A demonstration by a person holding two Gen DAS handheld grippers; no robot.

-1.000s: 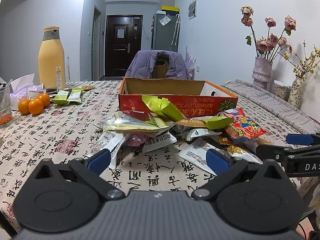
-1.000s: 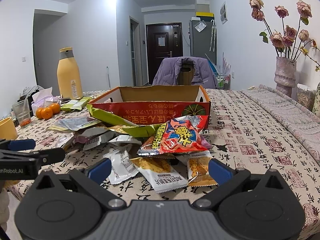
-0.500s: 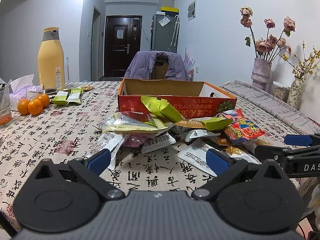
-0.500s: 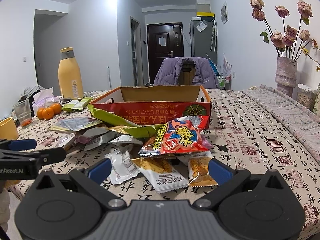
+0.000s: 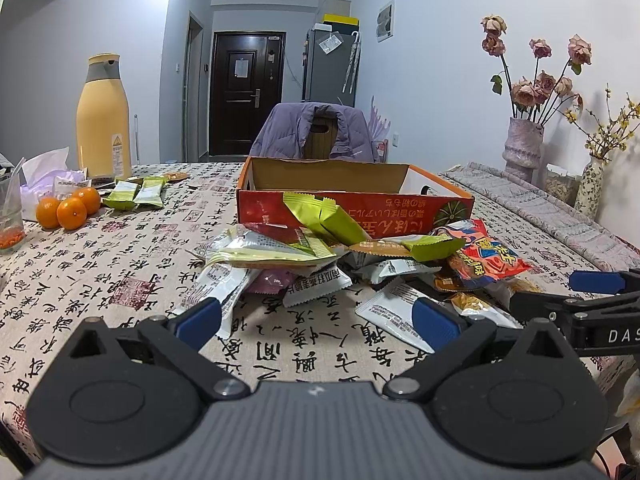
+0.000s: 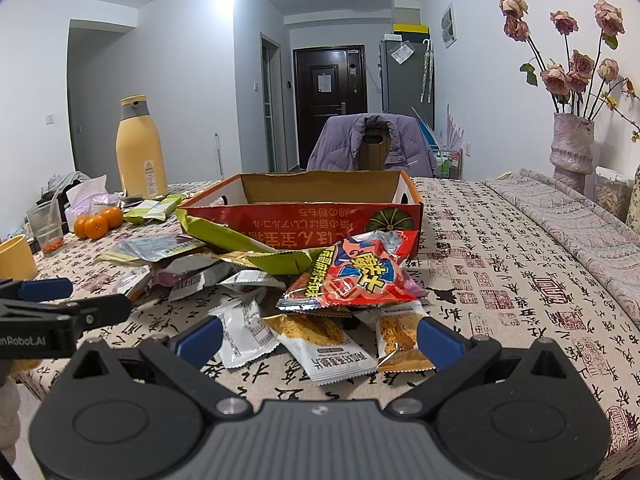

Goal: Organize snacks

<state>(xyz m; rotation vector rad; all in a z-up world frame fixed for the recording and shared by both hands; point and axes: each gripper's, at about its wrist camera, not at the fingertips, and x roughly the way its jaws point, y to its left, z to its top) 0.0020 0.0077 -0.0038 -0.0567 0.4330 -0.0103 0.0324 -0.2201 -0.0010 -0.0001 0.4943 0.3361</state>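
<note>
Fingers of the left gripper [image 5: 316,318] stand wide apart in the left wrist view, holding nothing, poised low above the patterned tablecloth [image 5: 100,264] just short of the snack pile [image 5: 320,256]. That pile lies against the front wall of the cardboard box [image 5: 352,200]; a red packet [image 5: 486,258] rests at the pile's right end. Left of the box sit three oranges [image 5: 68,210] and a yellow bottle [image 5: 104,116]; right of it, a vase of dried roses [image 5: 522,148]. From the right wrist view, the right gripper [image 6: 318,340] is likewise spread wide and empty, its blue pads flanking white packets [image 6: 320,344] at the pile's near edge, before the box [image 6: 304,212]. Behind the box stands a chair draped with a purple jacket [image 6: 372,144].
</note>
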